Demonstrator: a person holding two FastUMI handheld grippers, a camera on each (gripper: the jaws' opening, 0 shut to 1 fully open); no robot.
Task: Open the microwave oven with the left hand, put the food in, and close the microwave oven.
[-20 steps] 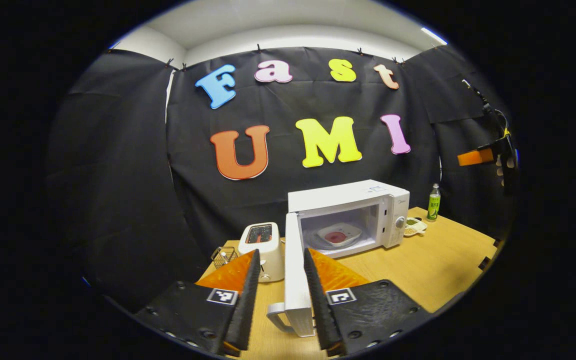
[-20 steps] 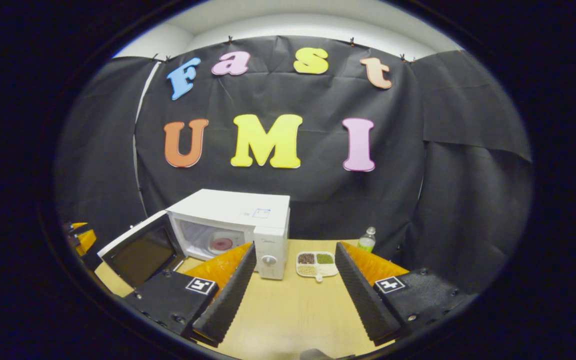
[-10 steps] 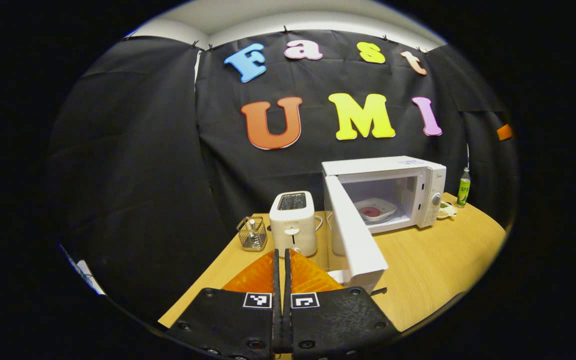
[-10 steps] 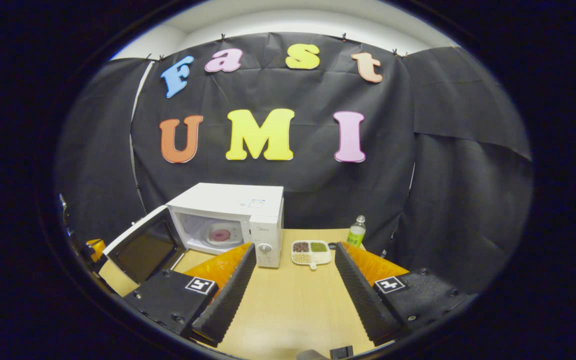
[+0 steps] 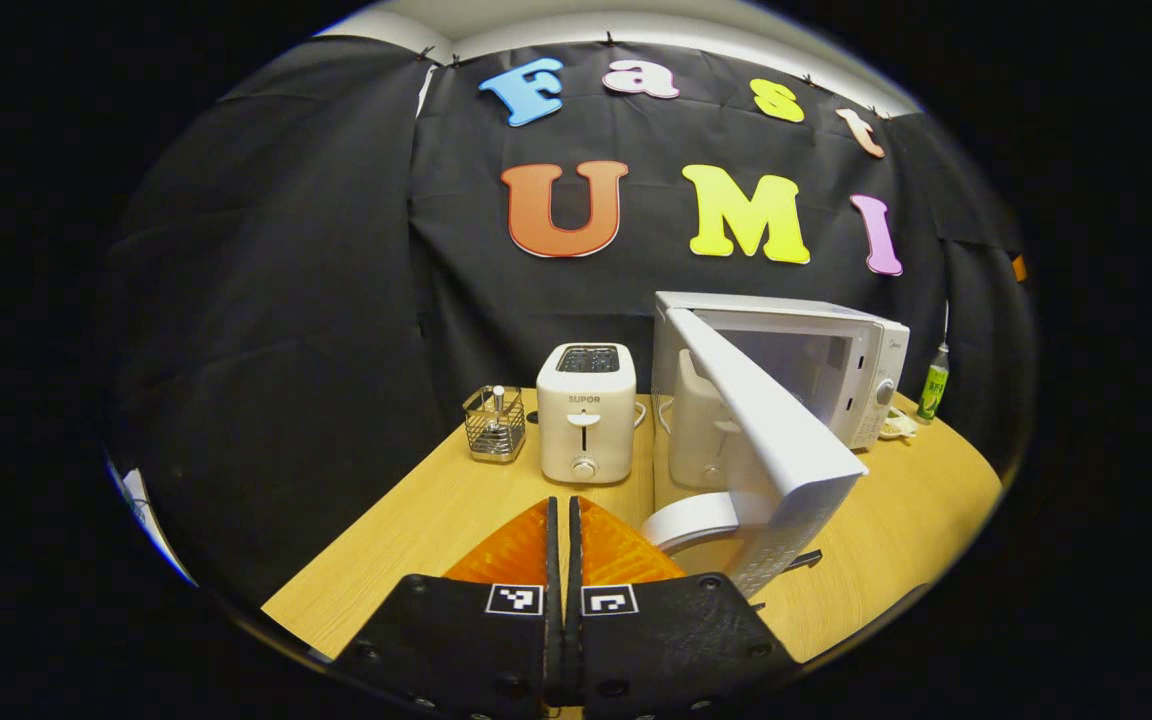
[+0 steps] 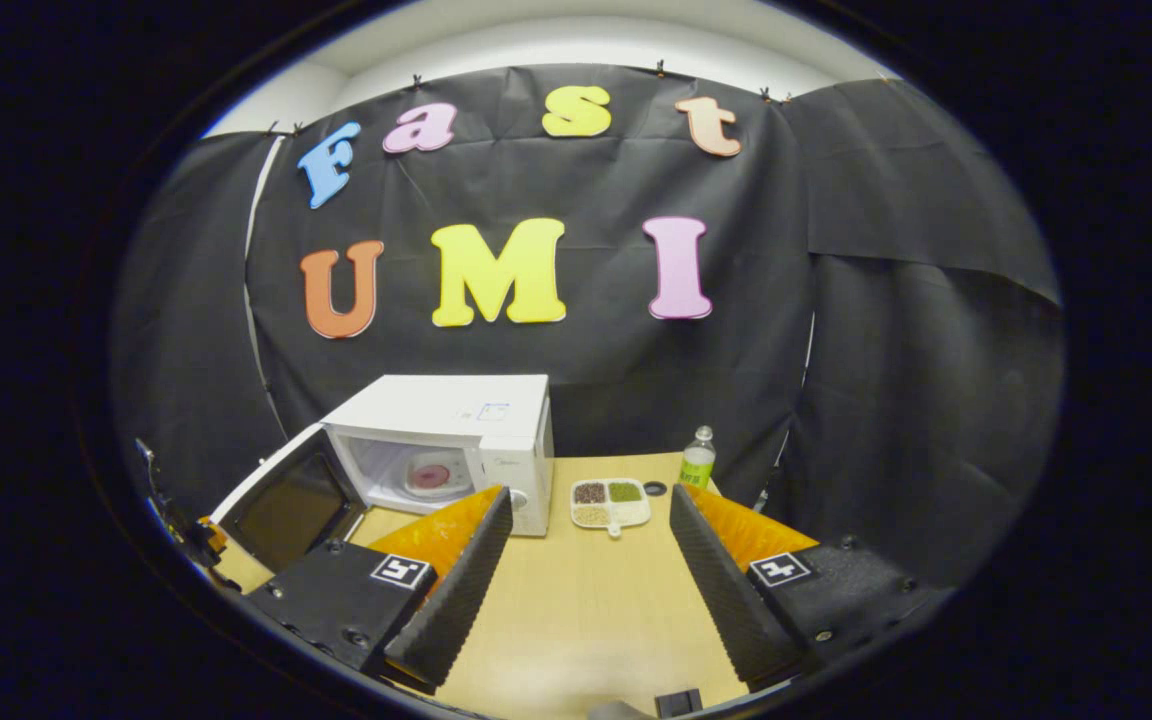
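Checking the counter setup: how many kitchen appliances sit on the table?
2: a toaster left of centre, and a microwave to its right with its door open. Others may be hidden behind that door.

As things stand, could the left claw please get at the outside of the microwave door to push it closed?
Probably yes: the left claw, shut and empty, sits just left of the half-open microwave door, with only bare table between.

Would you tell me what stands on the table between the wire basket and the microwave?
A white toaster stands between the wire basket and the microwave, seen in the left gripper view.
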